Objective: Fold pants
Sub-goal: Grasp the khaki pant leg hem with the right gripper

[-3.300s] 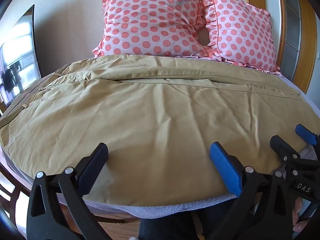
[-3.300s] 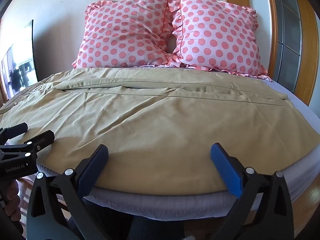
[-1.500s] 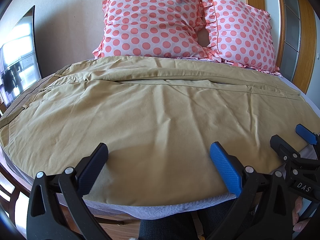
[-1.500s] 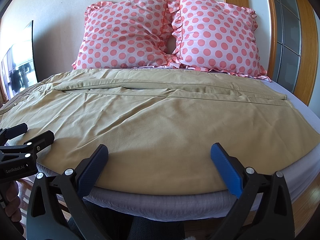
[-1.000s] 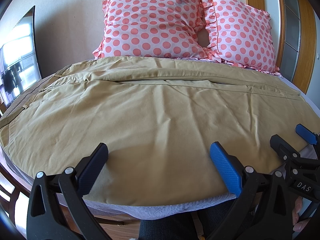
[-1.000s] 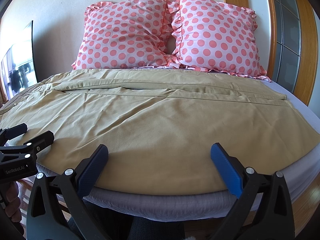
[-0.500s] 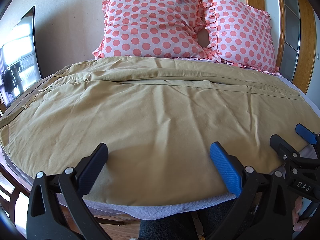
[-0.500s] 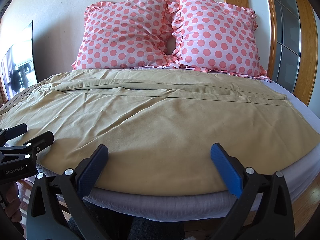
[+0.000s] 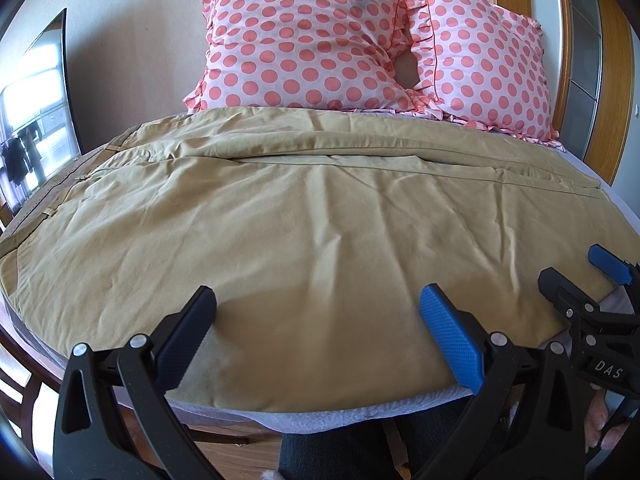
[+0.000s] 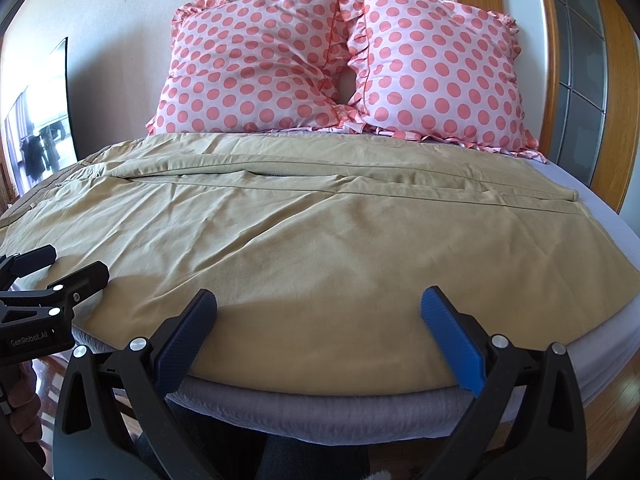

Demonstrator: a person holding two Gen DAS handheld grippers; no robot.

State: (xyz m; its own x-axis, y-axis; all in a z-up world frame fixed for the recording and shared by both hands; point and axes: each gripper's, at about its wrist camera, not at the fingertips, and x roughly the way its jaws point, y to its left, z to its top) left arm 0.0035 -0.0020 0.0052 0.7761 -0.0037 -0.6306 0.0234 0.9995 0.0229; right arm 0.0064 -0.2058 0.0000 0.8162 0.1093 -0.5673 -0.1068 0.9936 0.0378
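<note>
A: Since both sets of fingers are spread wide and pinching nothing, no fold has started. pants (image 9: 312,216) lie flat across the bed (image 10: 360,412), legs running sideways, near edge just ahead of and below both fingertips.

B: Where's each gripper?

A: left gripper (image 9: 316,332) hovers over the near hem, toward the waistband side. right gripper (image 10: 320,332) hovers over the same hem, further toward the leg-cuff side. Neither touches cloth, as far as I can tell. Each shows at the edge of the other's view: right gripper at (image 9: 592,284), left at (image 10: 52,276).

B: Risks?

A: Main one, I'd judge: fingers close on the top layer only. One leg looks laid over the other, so a shallow pinch would lift one layer and drag the other askew. Second: pinching the grey bed sheet (image 9: 320,412) along with the hem, since the hem sits right at the mattress edge.

B: Anything else?

A: Uneven lift. If one gripper rises faster, the fold line skews and the loose wrinkles ahead of the fingers bunch up. Also the far seam ridge (image 10: 320,180) past the fingertips is already rumpled; folding onto it could leave a lumpy stack. pillows (image 10: 344,68) sit just beyond the far edge, so an overshoot could push cloth against them.

B: Fabric handling?

A: Looks thin and floppy; likely sags between the two pinch points.
</note>
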